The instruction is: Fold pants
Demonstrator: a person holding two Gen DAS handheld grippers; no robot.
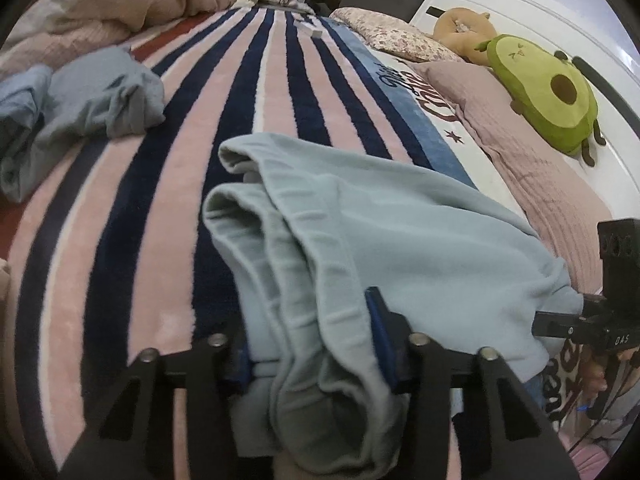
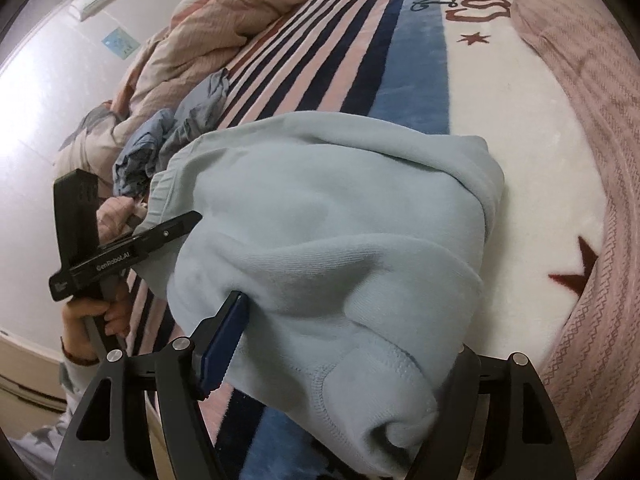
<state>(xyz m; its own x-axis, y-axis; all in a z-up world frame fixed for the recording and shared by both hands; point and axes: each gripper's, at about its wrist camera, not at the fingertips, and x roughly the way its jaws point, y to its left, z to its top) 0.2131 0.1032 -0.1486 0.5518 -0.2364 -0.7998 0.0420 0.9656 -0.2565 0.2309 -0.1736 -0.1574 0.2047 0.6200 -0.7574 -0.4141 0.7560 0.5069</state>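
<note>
striped blanket (image 1: pixel 168 184) open ahead, crumpled clothes (image 1: pixel 80 96) (left)

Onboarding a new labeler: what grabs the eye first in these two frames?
The light blue fleece pants, bunched between both grippers and filling the foreground. Beneath them, the bold navy-and-pink striped blanket runs up the bed. At the headboard on the right lies a bright green avocado plush.

Pale blue fleece pants (image 1: pixel 420 240) are showing a soft, matt, ribbed-hem knit; the striped plush blanket (image 1: pixel 160 208) is looking fuzzy; the matt black plastic left gripper (image 1: pixel 316 356) is bearing shiny metal pins.
</note>
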